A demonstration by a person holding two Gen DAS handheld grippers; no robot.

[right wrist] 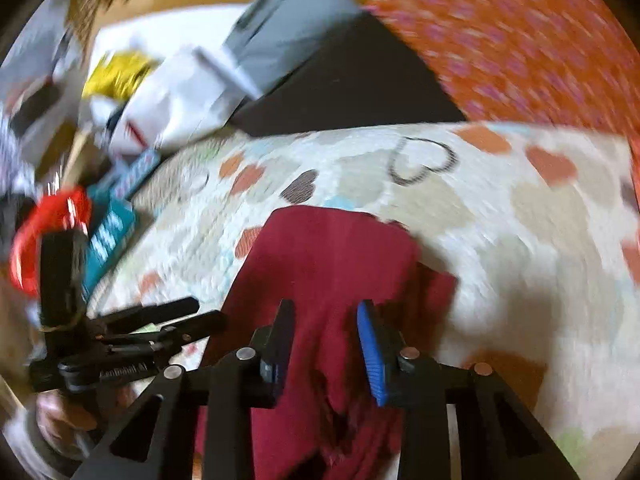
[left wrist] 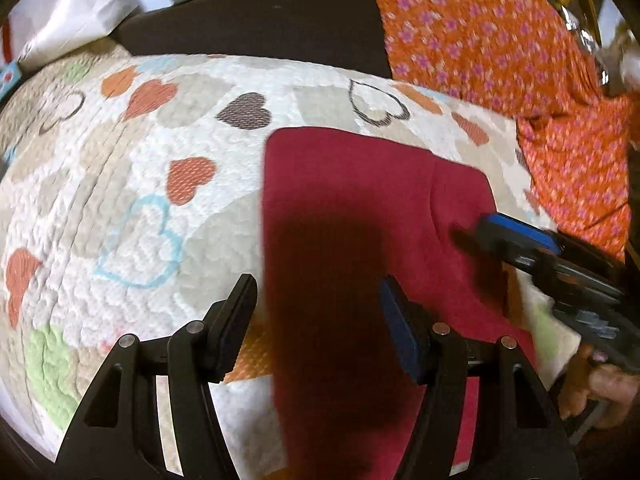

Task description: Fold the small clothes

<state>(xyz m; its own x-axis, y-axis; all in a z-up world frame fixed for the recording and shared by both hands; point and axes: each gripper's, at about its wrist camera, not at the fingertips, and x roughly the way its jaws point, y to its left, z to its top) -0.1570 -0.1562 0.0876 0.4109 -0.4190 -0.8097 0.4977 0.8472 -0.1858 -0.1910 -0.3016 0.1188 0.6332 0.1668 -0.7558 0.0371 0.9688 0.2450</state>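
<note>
A: In the left wrist view, what do we see?

B: A red cloth (left wrist: 340,208) lies flat on a quilt (left wrist: 120,184) printed with hearts, right of centre. Our left claw (left wrist: 318,312) hangs over the cloth's left edge, jaws apart, nothing between the pads. The right claw (left wrist: 492,236) reaches in from the right over the cloth's far right corner; from here we cannot tell whether it grips. An orange floral fabric (left wrist: 500,40) lies beyond.

A: And the right wrist view?

B: It is blurred. The red cloth (right wrist: 332,260) sits below centre on the quilt (right wrist: 500,220), bunched near the camera. Our right claw (right wrist: 326,344) is over that bunched part, jaws narrowed but apart, pads not visibly pressing. The left claw (right wrist: 192,316) shows at the left, clear of the cloth.

A: How will it handle?

B: We judge it light, soft and limp, likely to sag and crease. Taking two corners of one edge should keep the fold square.
</note>
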